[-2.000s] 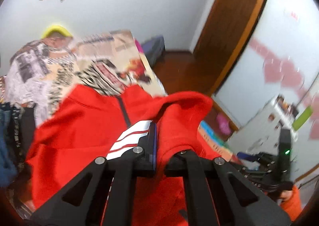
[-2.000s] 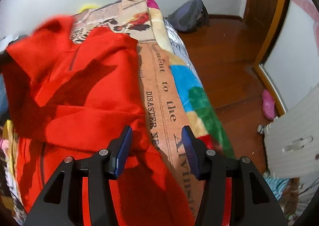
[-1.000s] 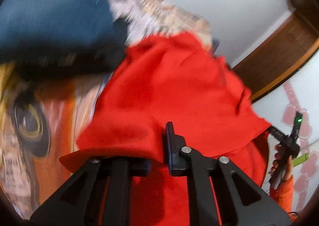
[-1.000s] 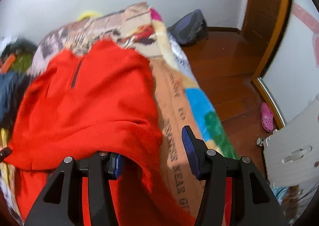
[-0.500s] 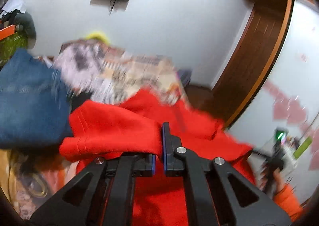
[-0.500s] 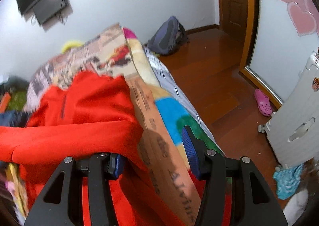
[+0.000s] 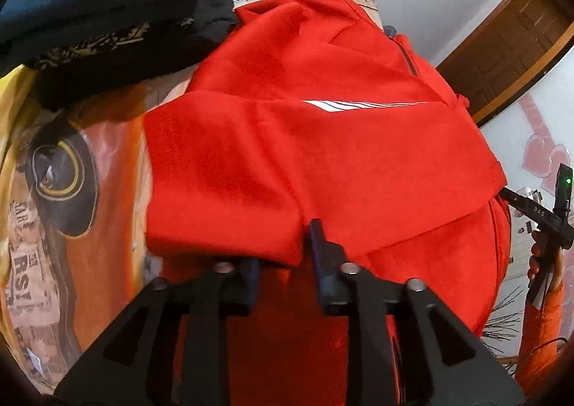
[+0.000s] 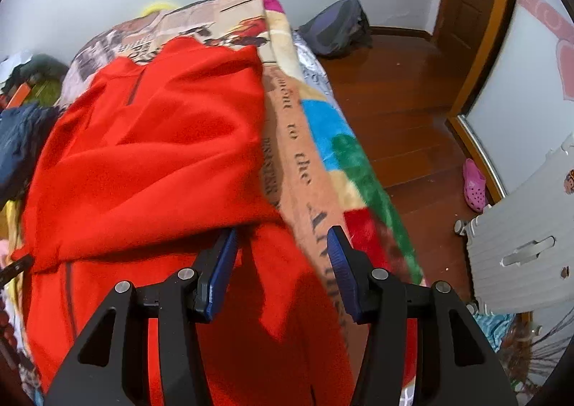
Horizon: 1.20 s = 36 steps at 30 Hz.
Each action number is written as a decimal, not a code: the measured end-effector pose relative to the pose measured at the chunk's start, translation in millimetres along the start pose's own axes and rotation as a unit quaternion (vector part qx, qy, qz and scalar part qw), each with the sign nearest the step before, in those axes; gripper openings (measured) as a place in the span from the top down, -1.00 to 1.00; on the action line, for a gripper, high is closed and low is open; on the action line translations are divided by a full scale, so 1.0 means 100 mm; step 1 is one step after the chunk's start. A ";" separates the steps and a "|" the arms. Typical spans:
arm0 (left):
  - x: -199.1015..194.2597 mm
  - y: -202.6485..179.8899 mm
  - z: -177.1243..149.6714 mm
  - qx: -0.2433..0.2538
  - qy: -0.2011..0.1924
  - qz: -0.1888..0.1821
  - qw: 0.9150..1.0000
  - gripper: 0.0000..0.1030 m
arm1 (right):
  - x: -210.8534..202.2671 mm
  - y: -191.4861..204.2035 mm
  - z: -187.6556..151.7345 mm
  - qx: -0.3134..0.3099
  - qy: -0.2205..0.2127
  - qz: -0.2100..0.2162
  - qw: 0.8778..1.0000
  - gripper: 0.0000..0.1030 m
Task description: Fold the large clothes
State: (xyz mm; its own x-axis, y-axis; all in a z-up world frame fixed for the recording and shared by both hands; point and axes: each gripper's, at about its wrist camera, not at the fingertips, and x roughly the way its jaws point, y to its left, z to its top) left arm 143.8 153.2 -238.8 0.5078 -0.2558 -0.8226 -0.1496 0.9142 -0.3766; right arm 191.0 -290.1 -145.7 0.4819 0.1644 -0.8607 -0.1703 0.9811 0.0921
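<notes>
Red fleece filling the left wrist view: large red fleece zip-neck top (image 7: 323,155) lying spread across the printed newspaper-pattern blanket (image 7: 53,226), a band folded crosswise over the body, white reflective stripes (image 7: 358,105) peeking along the fold's far edge. Left gripper (image 7: 283,262) sitting at the near edge of that fold, jaws standing apart, fleece draping over the left pad and hiding it, so not pinching anything that can be made out. Dark blue and black pile of clothes (image 7: 107,4) crowding the top's far-left side, touching or overlapping the shoulder. Risking now: the fold lying loose, so any tug from a pad catching in the nap dragging the layer askew; also the pile slumping onto the red cloth.

Switching to the right wrist view: same red top (image 8: 143,155) stretching up the bed, collar and short zip far off, the folded edge ending just in front of the right gripper (image 8: 280,251). Blue ribbed pads (image 8: 222,273) spread wide, holding nothing, left pad tucked just under the overhanging hem. Right margin of the top running close to the blanket's coloured border (image 8: 340,162) and the bed's edge, wooden floor (image 8: 394,101) below. Looking risky here: sliding the garment rightward while smoothing, sending a sleeve or hem spilling over the side and undoing the fold; closing on one layer only, splitting the stack.
</notes>
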 end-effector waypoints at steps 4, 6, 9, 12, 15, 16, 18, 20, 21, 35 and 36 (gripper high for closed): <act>-0.24 0.09 -0.09 -0.007 -0.014 0.012 1.000 -0.01 | -0.21 0.07 0.03 -0.015 -0.020 0.008 1.000 0.07; -0.32 0.16 -0.09 -0.014 -0.021 0.018 1.000 -0.02 | -0.29 0.11 0.07 -0.021 -0.033 0.014 0.999 0.07; -0.41 0.33 -0.03 -0.034 -0.034 0.026 0.999 -0.05 | -0.34 0.18 0.19 -0.028 -0.053 0.022 0.998 0.07; -0.40 0.51 0.07 -0.064 -0.042 0.035 0.996 -0.05 | -0.25 0.30 0.39 -0.031 -0.057 0.028 0.997 0.06; -0.30 0.67 0.13 -0.089 -0.037 0.025 0.995 -0.05 | -0.08 0.38 0.59 -0.029 -0.050 0.046 0.997 0.06; -0.25 0.69 0.16 -0.093 -0.034 0.026 0.995 -0.05 | 0.02 0.41 0.68 -0.025 -0.043 0.052 0.997 0.06; -0.14 0.70 0.20 -0.100 -0.029 0.025 0.994 -0.05 | 0.20 0.45 0.81 -0.021 -0.031 0.060 0.997 0.06; -0.07 0.70 0.22 -0.107 -0.027 0.017 0.994 -0.05 | 0.45 0.48 0.98 -0.012 -0.006 0.069 0.997 0.06; -0.06 0.70 0.23 -0.108 -0.028 0.015 0.994 -0.05 | 0.54 0.47 1.04 -0.007 0.005 0.068 0.998 0.06; -0.27 0.50 0.39 -0.045 -0.094 0.057 0.993 1.00 | 1.17 0.29 1.44 0.035 0.043 0.061 0.997 0.82; -0.36 0.48 0.41 -0.041 -0.109 0.069 0.991 1.00 | 1.16 0.27 1.47 0.037 0.036 0.058 0.997 0.84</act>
State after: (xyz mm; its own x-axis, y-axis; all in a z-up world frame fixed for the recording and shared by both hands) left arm 153.3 219.4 -210.2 0.6480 -0.0477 -0.7601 -0.2938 0.9051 -0.3073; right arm 369.1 -229.3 -169.2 0.3990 0.2716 -0.8758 -0.1563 0.9613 0.2269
